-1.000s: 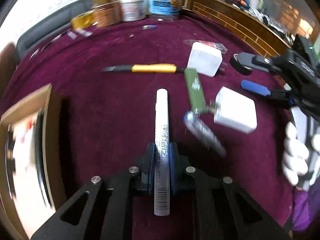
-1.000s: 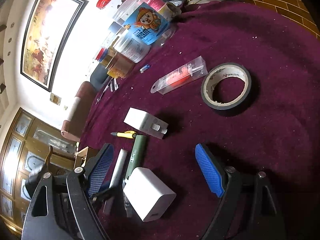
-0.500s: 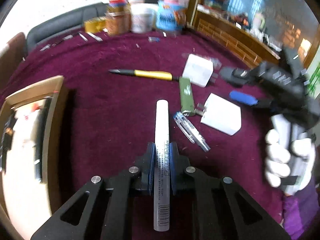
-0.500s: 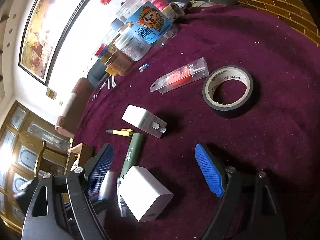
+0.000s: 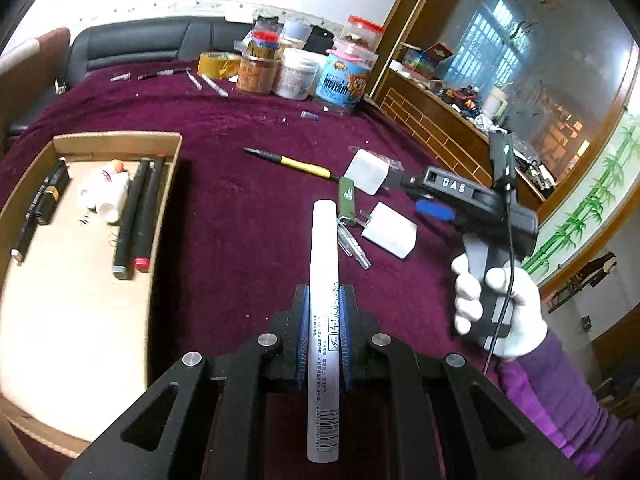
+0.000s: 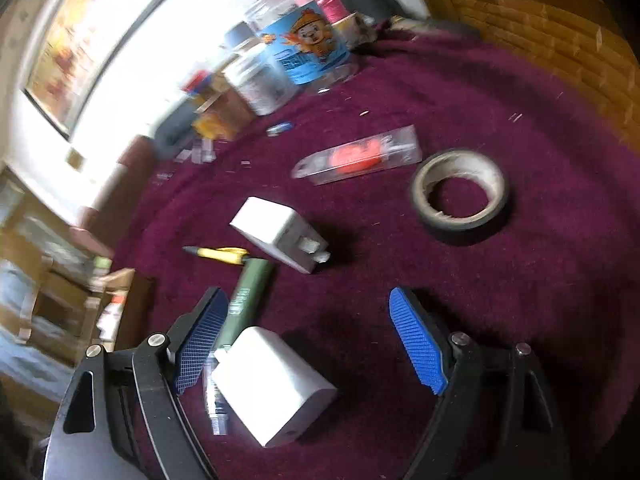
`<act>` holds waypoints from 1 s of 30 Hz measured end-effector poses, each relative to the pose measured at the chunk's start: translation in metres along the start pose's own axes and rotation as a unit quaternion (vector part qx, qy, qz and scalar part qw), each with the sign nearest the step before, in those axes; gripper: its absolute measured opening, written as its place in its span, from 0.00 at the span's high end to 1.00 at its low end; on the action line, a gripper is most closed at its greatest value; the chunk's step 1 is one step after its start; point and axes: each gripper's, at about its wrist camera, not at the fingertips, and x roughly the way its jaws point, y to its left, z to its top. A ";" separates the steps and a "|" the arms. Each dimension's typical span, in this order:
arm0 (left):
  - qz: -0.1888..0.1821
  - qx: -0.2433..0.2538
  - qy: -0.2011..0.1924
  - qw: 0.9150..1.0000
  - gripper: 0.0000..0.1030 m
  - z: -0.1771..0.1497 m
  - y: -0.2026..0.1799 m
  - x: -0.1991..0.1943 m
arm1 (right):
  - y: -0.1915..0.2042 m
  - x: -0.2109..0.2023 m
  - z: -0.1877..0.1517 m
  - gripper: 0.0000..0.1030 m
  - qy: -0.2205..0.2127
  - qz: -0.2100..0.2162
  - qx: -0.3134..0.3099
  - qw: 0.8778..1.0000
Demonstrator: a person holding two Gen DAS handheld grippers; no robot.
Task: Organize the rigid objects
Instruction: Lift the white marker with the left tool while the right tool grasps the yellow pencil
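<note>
My left gripper [image 5: 323, 300] is shut on a white marker [image 5: 324, 264] and holds it above the purple cloth, right of the cardboard box [image 5: 116, 140]. The box holds pens and small white bottles. My right gripper [image 6: 308, 320] is open over a white charger [image 6: 272, 384], with a green lighter [image 6: 248, 296], a second charger [image 6: 280, 232] and a yellow pen [image 6: 220, 254] just beyond. In the left wrist view the right gripper [image 5: 434, 210] hovers by the charger [image 5: 390, 230] and the lighter [image 5: 347, 200].
A tape roll [image 6: 460, 192] and a clear packet with a red item [image 6: 356, 156] lie farther out. Jars and bottles [image 5: 340, 76] stand at the table's far edge with yellow tape [image 5: 218, 64]. A clear pen [image 5: 352, 246] lies by the charger.
My left gripper has lifted and pulled back with the marker, so the box is now in fuller view. My right gripper has shifted a little over the charger and stays open.
</note>
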 end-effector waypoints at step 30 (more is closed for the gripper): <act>0.024 -0.153 -0.063 0.986 0.89 -0.005 0.166 -0.051 | 0.152 0.124 0.010 0.93 0.195 -0.071 -0.258 0.944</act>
